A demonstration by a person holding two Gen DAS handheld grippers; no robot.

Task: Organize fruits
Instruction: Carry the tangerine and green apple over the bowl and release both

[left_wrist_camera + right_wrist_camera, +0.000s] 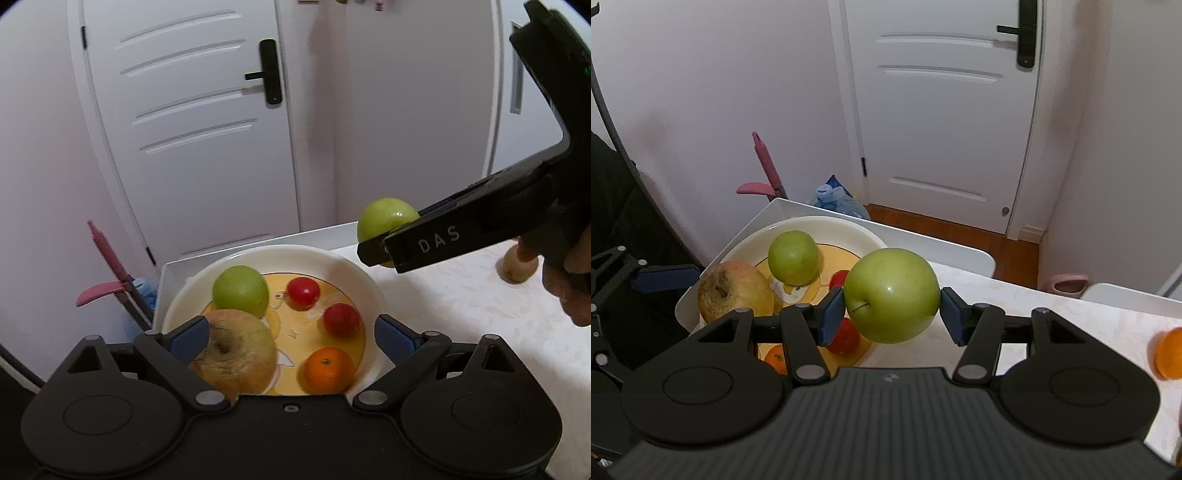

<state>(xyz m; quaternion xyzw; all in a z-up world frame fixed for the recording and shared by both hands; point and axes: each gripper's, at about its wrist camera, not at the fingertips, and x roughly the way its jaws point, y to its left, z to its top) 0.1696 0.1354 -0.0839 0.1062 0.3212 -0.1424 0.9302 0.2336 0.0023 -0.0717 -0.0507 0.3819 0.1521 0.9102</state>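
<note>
Nearest the left wrist lens: left gripper (291,332), fingers (192,338) spread wide over the plate (354,269), gripping nothing. Yellow-brown apple (236,354) resting on the plate just inside the left pad, apparently touching it, not clamped; judged as set down there, fingers parted to free it.

Right gripper (892,314) about half open, fingers (833,314) clamped on a green apple (892,295), stem turned toward the camera. Held in the air above the plate's near rim, over the tomatoes in the right wrist view; judged in transit to the plate, grip across the widest part to stop it rolling out.

Plate placed at the tabletop (461,295) corner, serving as the collection point.

Count on the plate:
- 1 yellow-brown apple
- 1 green apple on the plate (240,291)
- 2 red tomatoes (303,291), (341,319)
- 1 orange (327,369)

Count off the plate:
- 1 green apple, in the right fingers
- 1 second orange (1169,354) on the tabletop at the right edge of the right wrist view, well apart from the plate
- 1 brownish fruit (519,267) on the tabletop behind the person's hand (569,280), partly hidden, kind not determined

Totals visible: 2 green apples, 1 yellow-brown apple, 2 tomatoes, 2 oranges, 1 unidentified. Judged well along: 5 placed, 1 in hand, 2 outstanding.
</note>
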